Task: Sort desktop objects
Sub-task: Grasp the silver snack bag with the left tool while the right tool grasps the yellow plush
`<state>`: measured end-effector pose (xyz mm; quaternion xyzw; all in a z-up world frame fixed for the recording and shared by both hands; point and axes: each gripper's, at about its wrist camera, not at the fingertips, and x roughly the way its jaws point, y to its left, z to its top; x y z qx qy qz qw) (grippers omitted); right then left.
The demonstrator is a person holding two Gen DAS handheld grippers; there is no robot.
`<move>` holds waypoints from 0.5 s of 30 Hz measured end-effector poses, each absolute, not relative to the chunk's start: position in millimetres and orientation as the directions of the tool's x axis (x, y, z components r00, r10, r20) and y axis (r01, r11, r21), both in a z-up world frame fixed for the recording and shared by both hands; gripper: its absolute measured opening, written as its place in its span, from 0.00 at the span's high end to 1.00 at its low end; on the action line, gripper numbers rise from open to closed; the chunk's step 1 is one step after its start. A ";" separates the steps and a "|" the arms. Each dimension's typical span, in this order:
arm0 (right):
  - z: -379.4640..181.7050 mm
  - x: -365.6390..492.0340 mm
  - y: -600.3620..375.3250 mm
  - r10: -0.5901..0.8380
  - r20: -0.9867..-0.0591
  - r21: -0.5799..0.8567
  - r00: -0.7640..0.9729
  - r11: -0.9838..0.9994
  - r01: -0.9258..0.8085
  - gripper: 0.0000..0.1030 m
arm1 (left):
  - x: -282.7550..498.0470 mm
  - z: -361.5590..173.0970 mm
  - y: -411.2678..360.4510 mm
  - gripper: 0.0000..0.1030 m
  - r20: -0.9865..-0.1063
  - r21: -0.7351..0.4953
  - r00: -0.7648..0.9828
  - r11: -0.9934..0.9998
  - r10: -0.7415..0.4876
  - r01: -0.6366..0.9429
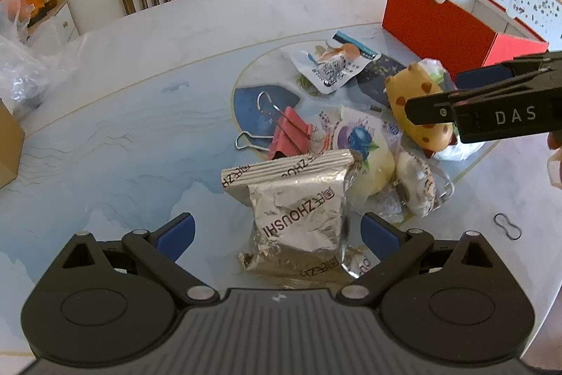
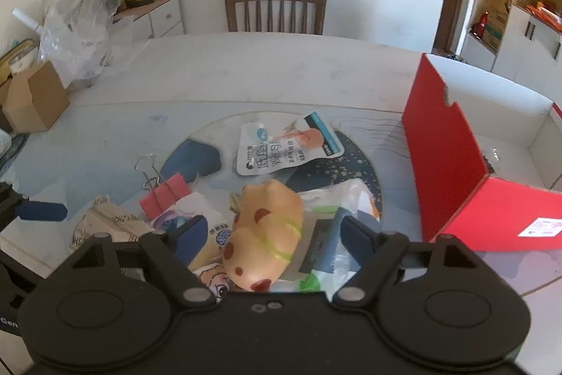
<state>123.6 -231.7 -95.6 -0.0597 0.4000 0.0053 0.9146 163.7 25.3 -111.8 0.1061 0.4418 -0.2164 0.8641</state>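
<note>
yellow spotted squishy toy [image 2: 267, 231] lies on the heap at the middle of the table [image 2: 246, 72], on crinkled wrappers. right gripper [image 2: 270, 234] straddles it, jaws spread, pads not yet pressing; likely chosen because it sits topmost and free. silver foil packet [image 1: 298, 206] lies at the heap's near edge, between the wide-spread jaws of the left gripper [image 1: 277, 231], untouched. red binder clip [image 1: 289, 136] and fish snack pouch [image 2: 281, 146] wait beside. open red box [image 2: 456, 171] stands near on the right, probably the sorting bin.
</note>
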 end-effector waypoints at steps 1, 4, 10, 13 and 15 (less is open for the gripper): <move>-96.8 124.5 -231.3 -0.040 -0.734 -0.107 0.678 0.993 -0.057 0.24 | 163.9 -113.1 25.0 0.02 -0.812 -0.006 0.515 0.885 -0.276 0.465; -99.8 125.8 -229.3 -0.045 -0.738 -0.117 0.673 0.991 -0.062 0.26 | 164.4 -115.7 25.0 0.02 -0.811 0.000 0.518 0.886 -0.271 0.463; -102.4 127.0 -228.2 -0.051 -0.742 -0.125 0.668 0.990 -0.063 0.34 | 162.3 -115.2 25.0 0.03 -0.804 -0.004 0.522 0.880 -0.285 0.475; -103.1 128.2 -231.4 -0.044 -0.753 -0.099 0.657 0.994 -0.047 0.41 | 160.6 -114.3 24.7 0.09 -0.799 -0.010 0.525 0.880 -0.293 0.475; -104.0 128.5 -232.9 -0.040 -0.757 -0.091 0.652 0.995 -0.045 0.43 | 160.4 -114.7 23.5 0.17 -0.803 -0.011 0.519 0.879 -0.292 0.477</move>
